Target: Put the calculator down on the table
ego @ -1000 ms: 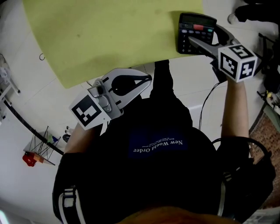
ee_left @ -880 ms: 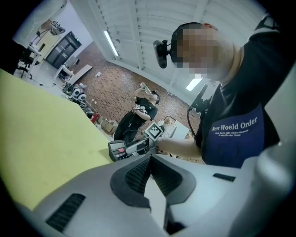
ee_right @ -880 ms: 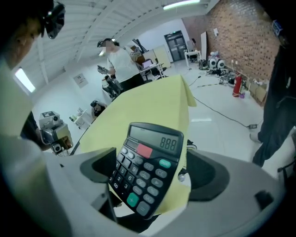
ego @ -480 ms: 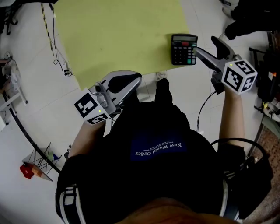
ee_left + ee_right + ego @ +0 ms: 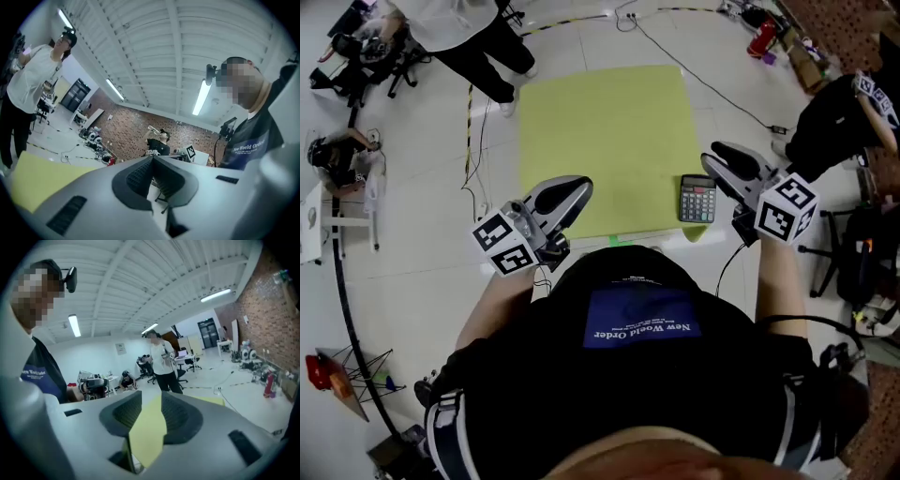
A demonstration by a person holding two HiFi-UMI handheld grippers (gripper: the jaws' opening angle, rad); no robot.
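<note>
Right tool (image 5: 151, 409) gapes empty near calculator (image 5: 697, 199), print unreadable; left tool (image 5: 152, 161) pinched closed.

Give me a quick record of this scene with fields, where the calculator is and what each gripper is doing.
calculator: lies flat, keys up, on the yellow-green table, near its corner closest to the person's right side
right gripper: jaws apart, nothing held, only table showing through the gap
left gripper: jaws together, empty
task state: calculator is down and held by neither gripper
</note>
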